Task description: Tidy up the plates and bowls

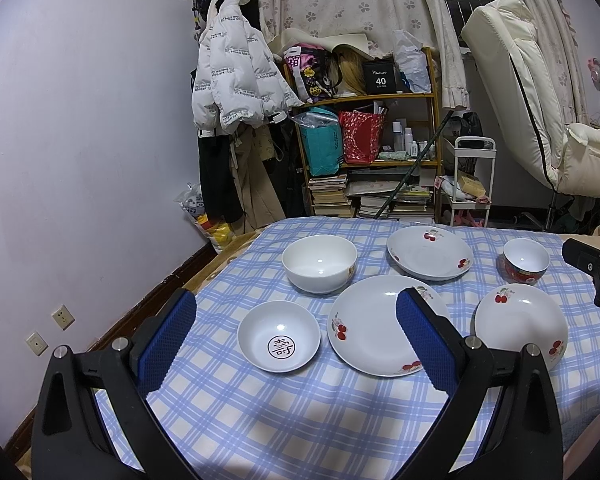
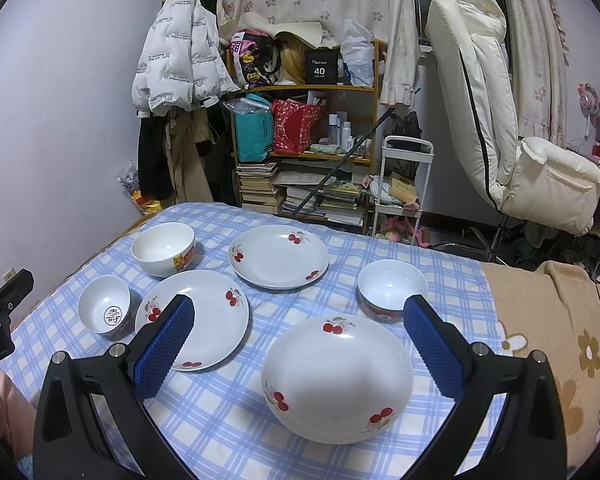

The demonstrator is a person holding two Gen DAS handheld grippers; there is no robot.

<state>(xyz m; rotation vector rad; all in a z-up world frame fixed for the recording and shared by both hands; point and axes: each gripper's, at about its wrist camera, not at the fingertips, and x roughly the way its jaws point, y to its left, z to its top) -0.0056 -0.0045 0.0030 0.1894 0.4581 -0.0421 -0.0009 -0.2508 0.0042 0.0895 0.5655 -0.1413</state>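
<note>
We hold both tools above the near edge of the checked tablecloth (image 1: 284, 420), and nothing is gripped yet. The left gripper (image 1: 296, 336) has its blue pads spread wide, framing the small bowl with the printed character (image 1: 279, 336) and the near cherry plate (image 1: 380, 326) beyond them. The right gripper (image 2: 300, 340) is likewise spread and empty, with the large cherry bowl (image 2: 337, 378) lying on the cloth between its fingers. All six pieces sit singly, well apart or just beside one another, none stacked: the plain white bowl (image 1: 319, 263) at the far left, the far cherry plate (image 1: 430, 252) behind the near one, and the small red-based bowl (image 2: 393, 289) to the far right. We judge that this spread layout exists so that each piece can be approached by its rim without disturbing a neighbour, and that sorting has not begun. The wide jaw setting suits a rim pinch on either a plate or a bowl. The large cherry bowl appears to sit rim-up, though the glare on its surface makes that uncertain. A likely first step is to set one plate on the other. The cloth is soft, so a rim may tilt when pinched.
</note>
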